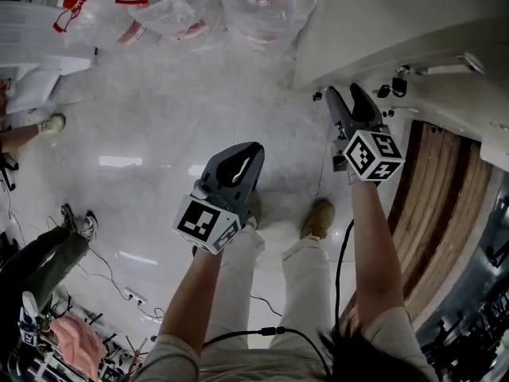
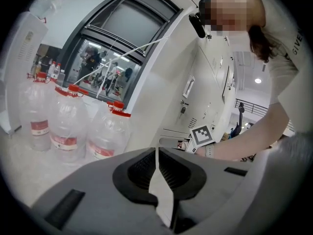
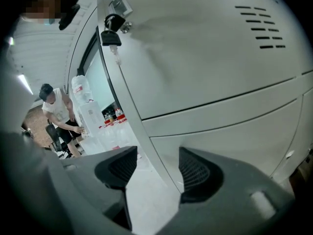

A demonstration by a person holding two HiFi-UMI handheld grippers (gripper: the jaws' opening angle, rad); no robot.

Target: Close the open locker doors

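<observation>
Two grippers held over a glossy pale floor beside white lockers.
Most of the head view is floor (image 1: 159, 134), with the lockers (image 1: 382, 22) from 1 to 3 o'clock, large water bottles (image 1: 175, 6) at 12 and a bystander's leg (image 1: 28, 134) at 9. The locker door (image 3: 205, 48), key (image 3: 110, 35) in its lock, has its edge running between the right gripper (image 3: 156, 165) jaws, which stand wide apart. The left gripper (image 2: 156, 153), at centre, is nearly closed on nothing.

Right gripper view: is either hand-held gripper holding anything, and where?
Nothing is held. The right hand-held gripper is open, with the locker edge between its jaws, unclamped; the left hand-held gripper is shut, empty.
</observation>
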